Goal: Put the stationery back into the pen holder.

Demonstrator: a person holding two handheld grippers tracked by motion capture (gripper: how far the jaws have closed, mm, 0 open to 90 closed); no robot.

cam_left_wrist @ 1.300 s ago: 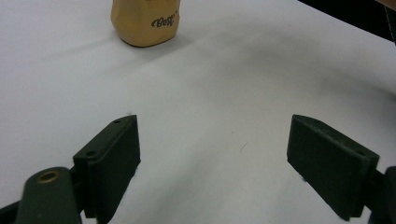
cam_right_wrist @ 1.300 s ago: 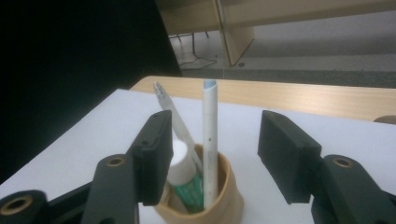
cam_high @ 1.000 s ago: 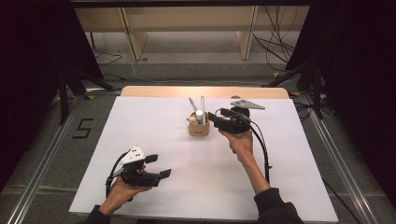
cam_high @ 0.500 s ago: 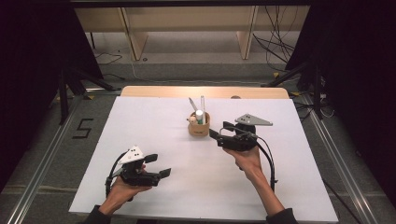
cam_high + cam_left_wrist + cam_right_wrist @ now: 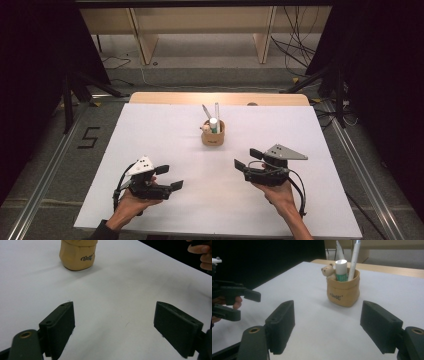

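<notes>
I record a white table carrying 1 tan pouch-style holder just beyond its centre, upright, with dark script on its side. My right gripper sits at the near right, well apart from the holder, both jaws spread wide and empty. My left gripper sits at the near left, jaws likewise spread, nothing between them. Inside the holder stand 2 pens, 1 white glue stick with a green label, and 1 small bear figure at the rim.
</notes>
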